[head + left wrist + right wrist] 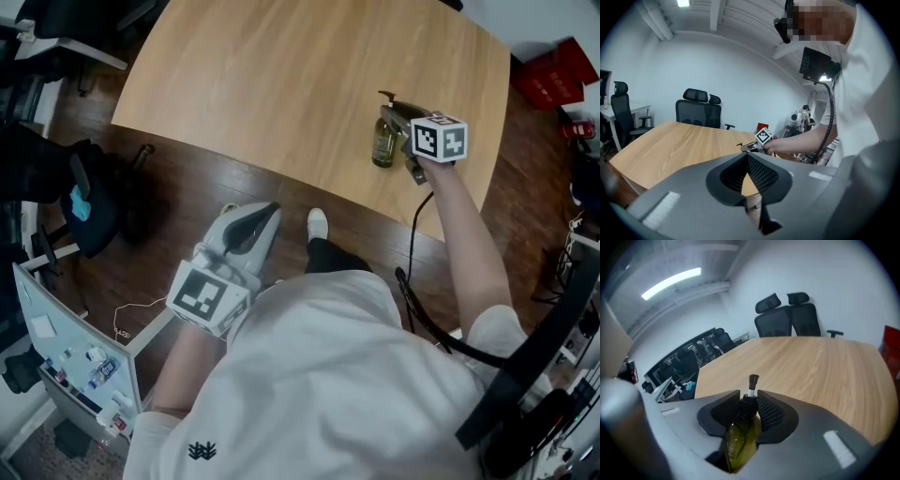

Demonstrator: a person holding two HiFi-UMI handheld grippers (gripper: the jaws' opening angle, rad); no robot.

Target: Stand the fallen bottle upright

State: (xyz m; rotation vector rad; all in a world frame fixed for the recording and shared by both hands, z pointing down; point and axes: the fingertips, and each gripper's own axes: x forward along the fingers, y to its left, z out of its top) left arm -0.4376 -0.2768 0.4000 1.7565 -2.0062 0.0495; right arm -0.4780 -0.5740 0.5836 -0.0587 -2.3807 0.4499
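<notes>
Checker: Surface and surroundings?
Operator: Light wood surface [281, 84]; dark plank floor [234, 178] on its near side; two black office chairs [698, 110] at its far edge.
Checker: Bottle location?
Operator: Olive-green pump bottle [382, 142] is near the surface's right near edge, pump end toward the far side. Upright or tilted: cannot be confirmed.
Checker: Right claw?
Operator: Right claw [396, 120] is clamped on the bottle at shoulder and neck; the bottle body runs back between the jaws.
Checker: Left claw?
Operator: Left claw [265, 211] is held low over the floor at near left, well apart from the bottle. Jaws together, nothing between them.
</notes>
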